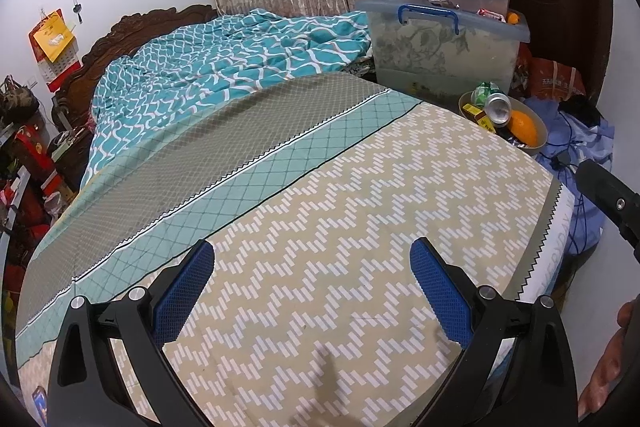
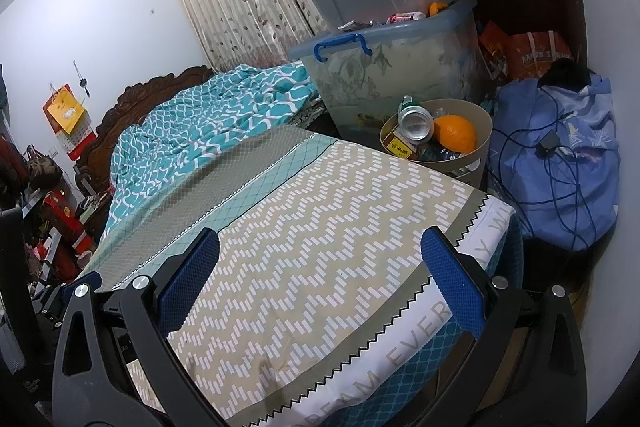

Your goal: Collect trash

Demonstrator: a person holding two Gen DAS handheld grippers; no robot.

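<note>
Left wrist view: the left claw (image 1: pixel 312 287) hangs over the bed (image 1: pixel 280 195), its blue pads spread wide with nothing between them. Beyond the bed's far right corner stands a beige trash bin (image 1: pixel 538 137), which holds a silver can (image 1: pixel 498 107), an orange (image 1: pixel 523 126) and a yellow box (image 1: pixel 482 117). Stacked plastic storage boxes (image 1: pixel 444 39) rise just behind it.

Right wrist view: the right claw (image 2: pixel 320 291) is likewise wide open and empty above the bed's corner (image 2: pixel 320 227). The trash bin (image 2: pixel 482 147) sits beside the bed, with the can (image 2: pixel 416 125), the orange (image 2: pixel 456 133) and the yellow box (image 2: pixel 400 147) inside. A blue bag (image 2: pixel 560 163) draped with cables lies to its right.
</note>
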